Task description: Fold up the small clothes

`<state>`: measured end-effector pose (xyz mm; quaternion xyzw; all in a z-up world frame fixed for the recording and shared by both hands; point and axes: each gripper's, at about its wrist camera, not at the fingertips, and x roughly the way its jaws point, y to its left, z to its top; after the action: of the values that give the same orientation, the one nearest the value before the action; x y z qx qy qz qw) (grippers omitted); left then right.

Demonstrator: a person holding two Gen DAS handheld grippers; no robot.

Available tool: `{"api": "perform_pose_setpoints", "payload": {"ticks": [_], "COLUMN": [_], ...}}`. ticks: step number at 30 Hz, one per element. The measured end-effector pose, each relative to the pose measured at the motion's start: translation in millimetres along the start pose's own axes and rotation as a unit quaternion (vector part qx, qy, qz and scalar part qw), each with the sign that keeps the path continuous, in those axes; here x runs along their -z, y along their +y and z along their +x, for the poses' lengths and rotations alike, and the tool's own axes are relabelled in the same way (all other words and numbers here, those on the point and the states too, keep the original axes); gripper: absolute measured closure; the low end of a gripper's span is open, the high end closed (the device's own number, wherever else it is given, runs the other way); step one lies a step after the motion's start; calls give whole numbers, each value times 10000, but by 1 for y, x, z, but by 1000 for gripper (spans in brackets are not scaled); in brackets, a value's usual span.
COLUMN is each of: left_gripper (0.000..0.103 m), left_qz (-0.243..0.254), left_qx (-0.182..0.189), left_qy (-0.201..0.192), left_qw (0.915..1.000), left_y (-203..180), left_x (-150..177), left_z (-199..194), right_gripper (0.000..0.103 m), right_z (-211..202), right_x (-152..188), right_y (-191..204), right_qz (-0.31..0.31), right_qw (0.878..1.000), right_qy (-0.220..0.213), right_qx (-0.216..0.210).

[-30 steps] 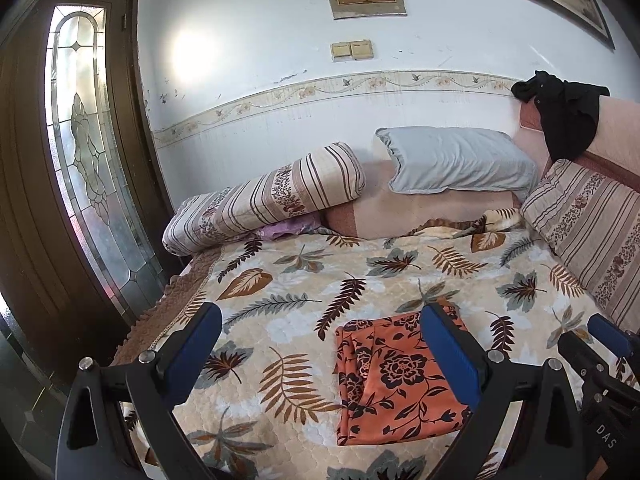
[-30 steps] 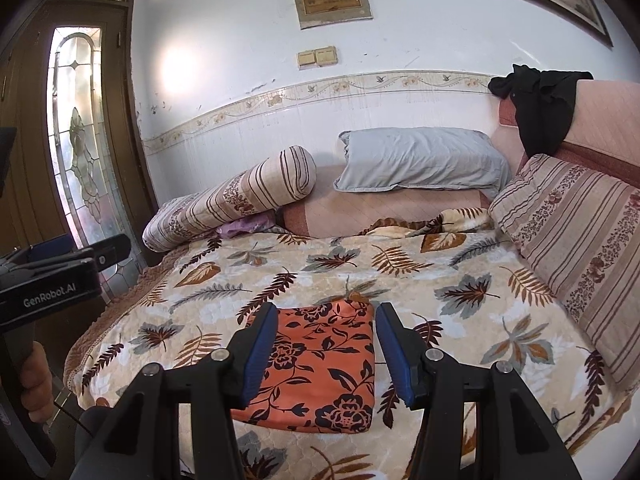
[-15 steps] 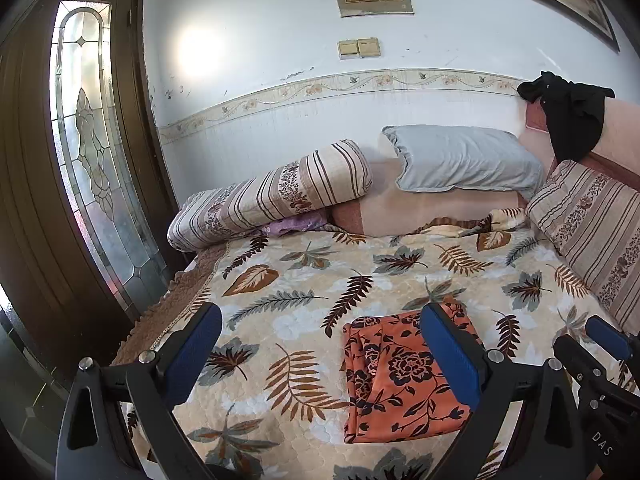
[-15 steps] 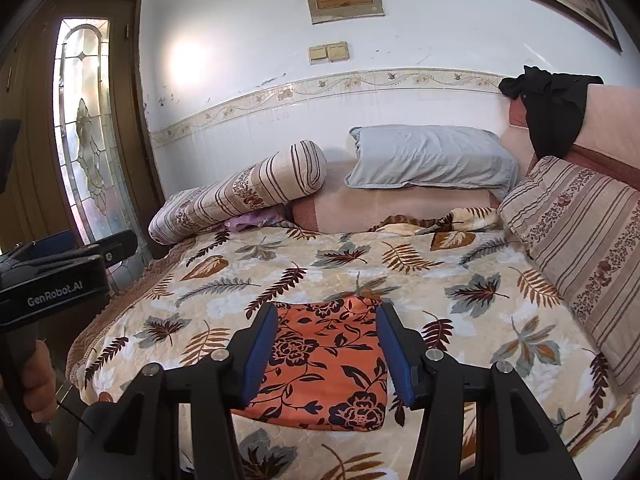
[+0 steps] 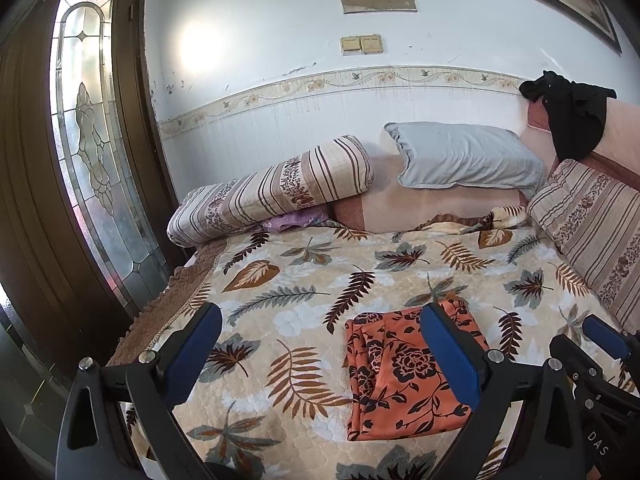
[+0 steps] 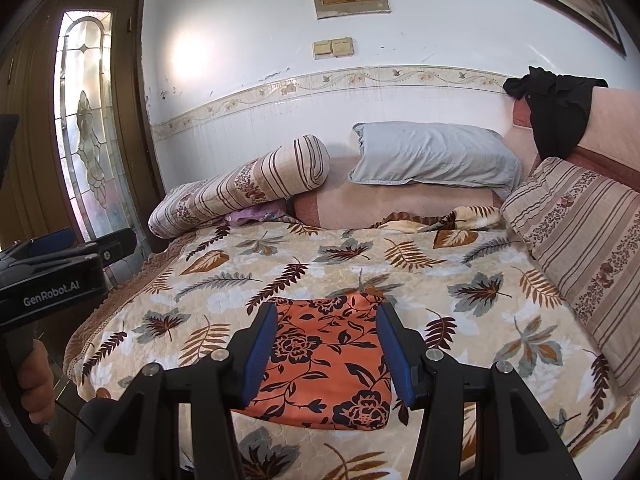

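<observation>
Home bedroom. Bed (image 6: 400, 280) with leaf-print quilt ahead of jaws. Beyond it, against white wall: striped bolster (image 6: 240, 188), grey pillow (image 6: 432, 156). Striped cushion (image 6: 580, 240) right of jaws, black garment (image 6: 560, 116) draped over pink headboard above it. Wooden door with leaded glass panel (image 5: 92, 160) left of jaws. Light switches (image 5: 362, 44), framed pictures on wall.

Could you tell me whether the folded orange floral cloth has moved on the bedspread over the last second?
No. The orange floral cloth lies just below the same grey-brown leaf on the bedspread as earlier; only the cameras shifted slightly.
</observation>
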<state>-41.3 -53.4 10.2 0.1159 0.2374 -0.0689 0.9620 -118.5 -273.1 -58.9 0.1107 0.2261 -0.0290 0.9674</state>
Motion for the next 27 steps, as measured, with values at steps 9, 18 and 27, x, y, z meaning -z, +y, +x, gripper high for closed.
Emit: {"api": "perform_pose_setpoints", "payload": {"ticks": [9,18,27], "left_gripper": [4,4,4], "left_qz": [11,-23,-42], "left_qx": [14,11,27], "left_qy": [-8,-41,-20], "left_qw": [10000,10000,10000], "left_y": [1,2,5], "left_x": [1,-1,-1], "left_z": [0,1,4], "right_gripper": [48,48,48], "right_z": [5,9,13], "right_x": [-1,-7,-9], "right_y": [3,11,13], "right_qz": [-81,-196,-257], "right_qw": [10000,9998,9996], "right_qy": [-14,-89,-98], "right_qx": [-4,-35,-26]}}
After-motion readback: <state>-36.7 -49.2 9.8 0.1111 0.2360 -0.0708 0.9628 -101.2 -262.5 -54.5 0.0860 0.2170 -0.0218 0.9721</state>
